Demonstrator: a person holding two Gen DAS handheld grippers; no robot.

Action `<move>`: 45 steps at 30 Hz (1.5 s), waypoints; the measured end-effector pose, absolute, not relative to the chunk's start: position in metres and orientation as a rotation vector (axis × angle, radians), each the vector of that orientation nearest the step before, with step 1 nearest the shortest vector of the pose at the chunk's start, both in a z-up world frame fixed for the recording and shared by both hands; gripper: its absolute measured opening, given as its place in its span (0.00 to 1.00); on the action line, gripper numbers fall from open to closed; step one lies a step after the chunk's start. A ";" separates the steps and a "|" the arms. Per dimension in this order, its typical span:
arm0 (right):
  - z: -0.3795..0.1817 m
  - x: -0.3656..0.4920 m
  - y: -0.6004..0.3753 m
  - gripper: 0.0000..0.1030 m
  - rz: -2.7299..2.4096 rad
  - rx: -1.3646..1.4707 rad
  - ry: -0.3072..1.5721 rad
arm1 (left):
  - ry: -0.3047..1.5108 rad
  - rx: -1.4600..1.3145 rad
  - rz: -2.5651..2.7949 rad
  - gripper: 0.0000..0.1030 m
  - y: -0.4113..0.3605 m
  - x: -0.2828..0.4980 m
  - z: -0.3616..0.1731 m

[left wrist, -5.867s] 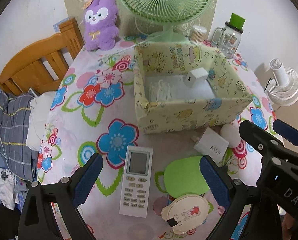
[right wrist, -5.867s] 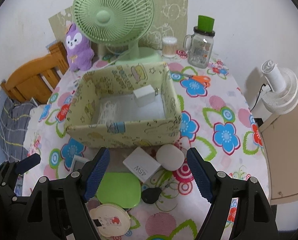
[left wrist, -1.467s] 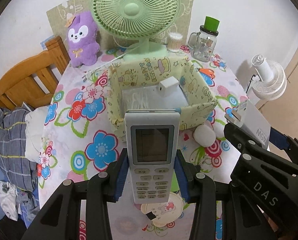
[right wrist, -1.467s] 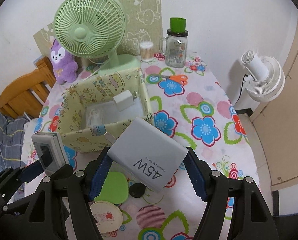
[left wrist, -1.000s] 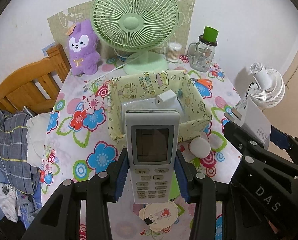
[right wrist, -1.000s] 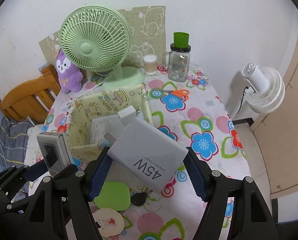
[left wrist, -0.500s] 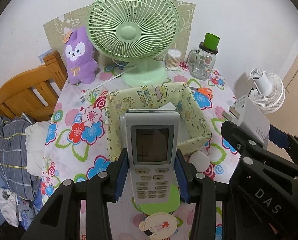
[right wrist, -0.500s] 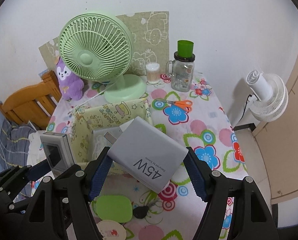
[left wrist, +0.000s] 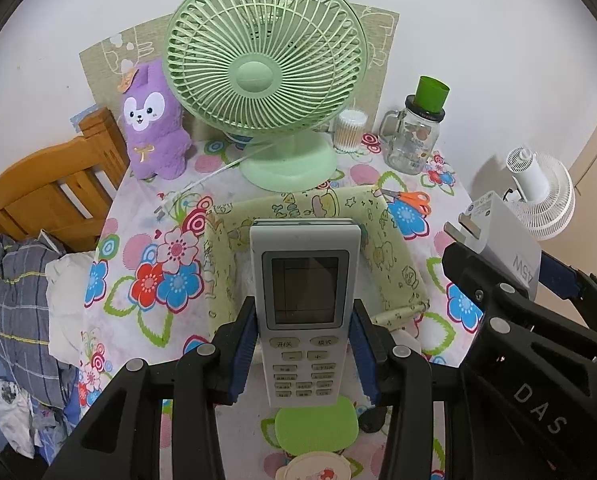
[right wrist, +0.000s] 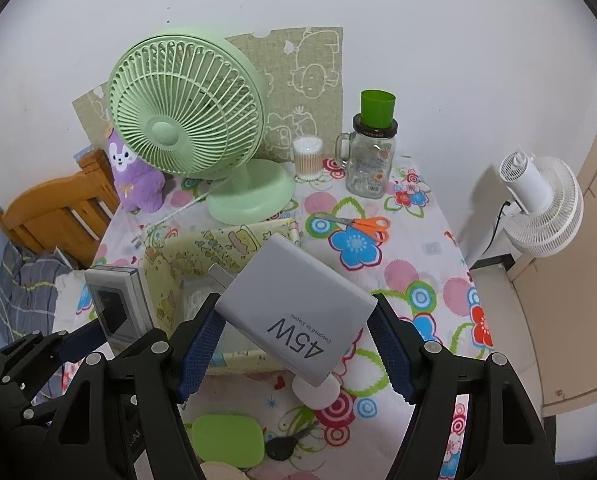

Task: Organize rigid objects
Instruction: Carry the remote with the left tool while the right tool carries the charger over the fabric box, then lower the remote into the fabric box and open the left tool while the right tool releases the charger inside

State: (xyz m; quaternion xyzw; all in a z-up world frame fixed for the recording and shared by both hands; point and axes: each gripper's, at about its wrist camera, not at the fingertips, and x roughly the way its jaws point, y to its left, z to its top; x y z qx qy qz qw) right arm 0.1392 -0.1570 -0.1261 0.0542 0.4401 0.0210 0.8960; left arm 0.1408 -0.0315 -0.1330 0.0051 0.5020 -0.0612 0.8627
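Observation:
My left gripper (left wrist: pixel 303 348) is shut on a white air-conditioner remote (left wrist: pixel 303 296) and holds it upright, high above the yellow fabric box (left wrist: pixel 394 264). My right gripper (right wrist: pixel 294 340) is shut on a grey 45W charger (right wrist: pixel 294 316) and holds it above the box's (right wrist: pixel 166 276) near right side. The charger also shows in the left wrist view (left wrist: pixel 502 248), and the remote in the right wrist view (right wrist: pixel 116 304). The box's inside is mostly hidden behind both held things.
On the floral table lie a green pad (left wrist: pixel 316 424), a white oval case (right wrist: pixel 316 392), a black key (right wrist: pixel 282 446), orange scissors (right wrist: pixel 362 224). At the back stand a green fan (left wrist: pixel 266 64), purple plush (left wrist: pixel 150 120), glass jar (left wrist: pixel 416 136), swab cup (right wrist: pixel 307 158). A wooden bed frame (left wrist: pixel 46 188) is left, a white fan (right wrist: pixel 538 204) right.
Both grippers have risen and drawn back with the remote and charger still held. The table and box look smaller and lower in both views.

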 end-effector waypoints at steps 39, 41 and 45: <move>-0.171 0.216 -0.151 0.73 0.080 0.108 1.003 | 1.172 -0.049 -0.099 0.44 -0.051 0.221 -0.192; -0.175 0.219 -0.150 0.73 0.082 0.104 1.015 | 1.187 -0.059 -0.094 0.44 -0.050 0.224 -0.197; -0.186 0.224 -0.149 0.73 0.087 0.096 1.036 | 1.216 -0.074 -0.085 0.44 -0.048 0.229 -0.210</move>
